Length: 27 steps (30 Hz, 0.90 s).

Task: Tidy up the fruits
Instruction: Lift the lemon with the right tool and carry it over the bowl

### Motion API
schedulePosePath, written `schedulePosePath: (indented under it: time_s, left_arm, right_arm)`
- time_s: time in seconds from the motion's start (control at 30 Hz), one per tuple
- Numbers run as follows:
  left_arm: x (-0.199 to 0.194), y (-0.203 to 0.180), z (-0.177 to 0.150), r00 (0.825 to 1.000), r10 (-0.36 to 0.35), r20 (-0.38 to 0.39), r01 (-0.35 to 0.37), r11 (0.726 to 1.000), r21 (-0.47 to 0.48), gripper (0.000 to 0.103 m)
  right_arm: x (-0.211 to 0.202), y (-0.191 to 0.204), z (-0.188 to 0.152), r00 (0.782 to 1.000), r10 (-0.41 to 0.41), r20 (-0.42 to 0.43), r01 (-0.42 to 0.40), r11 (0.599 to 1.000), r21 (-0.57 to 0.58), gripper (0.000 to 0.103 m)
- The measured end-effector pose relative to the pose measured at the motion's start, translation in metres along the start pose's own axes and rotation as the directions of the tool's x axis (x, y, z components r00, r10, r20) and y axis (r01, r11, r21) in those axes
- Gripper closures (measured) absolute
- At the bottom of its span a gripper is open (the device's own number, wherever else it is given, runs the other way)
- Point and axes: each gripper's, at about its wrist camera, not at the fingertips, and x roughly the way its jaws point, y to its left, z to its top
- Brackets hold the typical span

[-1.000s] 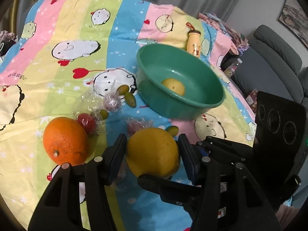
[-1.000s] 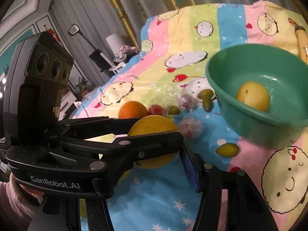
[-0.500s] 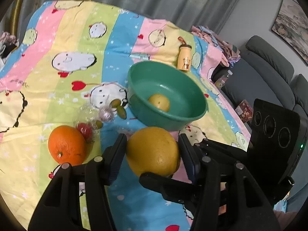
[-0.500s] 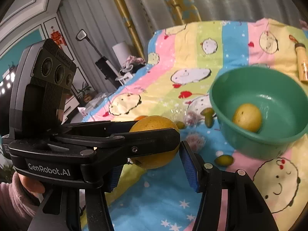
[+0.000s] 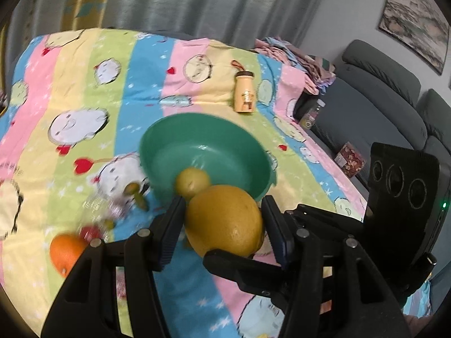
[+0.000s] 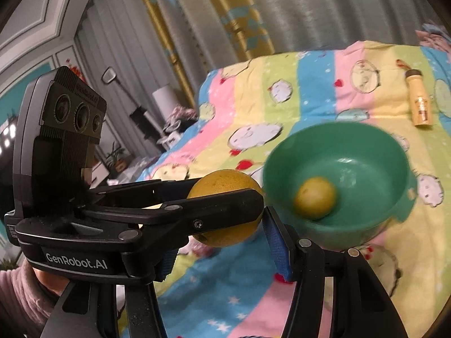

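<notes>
Above the near part of the bed [image 5: 84,84], a big yellow grapefruit [image 5: 225,222] hung clear of the striped cartoon sheet, just in front of the near rim of a green bowl [image 5: 169,146]. The left tool [image 5: 222,201] stood about half open, with both ribbed pads pressed against the grapefruit's sides. The right tool [image 6: 220,233] came in crosswise from the right at a similar width. Its blue right pad touched the fruit, one finger ran under it, and the other pad was mostly hidden behind the left tool. The grapefruit looked clamped by both tools at once.

The bowl sat near the middle of the bed and held one smaller yellow fruit [image 5: 191,183]. Left of the bowl, on the sheet, lay two small green fruits [image 5: 135,193], blurred, beside some crinkled clear wrap. Nearer the bed's front-left corner sat an orange [image 5: 66,253] with a small red fruit [image 5: 90,232] just beside it; blur hid whether they touched. Beyond the bowl, toward the far edge of the bed, a small tan bottle [image 5: 244,94] with a dark cap lay on the sheet. A grey sofa [image 5: 380,90] stood past the bed's right edge. In the right wrist view, a hand [image 6: 48,281] in a pink sleeve held the left tool from below.
</notes>
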Motion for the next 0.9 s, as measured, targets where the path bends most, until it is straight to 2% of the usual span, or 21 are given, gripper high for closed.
schedulePosePath:
  time_s: [0.13,0.43,0.63,0.9]
  left_arm:
    - [0.018,-0.006,0.021,1.000,-0.030,-0.006,0.030,1.000,0.004,0.047]
    - [0.073,-0.012,0.059,0.992,-0.093,-0.084,0.092,0.996,-0.017,0.047]
    - [0.117,-0.001,0.057,0.978,-0.115,-0.171,0.103,0.991,-0.081,0.047]
    - [0.138,0.005,0.048,0.968,-0.135,-0.213,0.108,0.985,-0.132,0.047]
  right_arm:
    - [-0.009,-0.019,0.018,0.999,-0.046,0.030,0.045,0.999,0.014,0.045]
    - [-0.005,-0.073,0.042,0.994,-0.108,0.018,0.106,0.991,0.087,0.045]
    - [0.016,-0.108,0.036,0.990,-0.133,-0.046,0.140,0.974,0.178,0.045]
    - [0.030,-0.104,0.033,0.963,-0.249,-0.103,0.260,0.960,0.104,0.045]
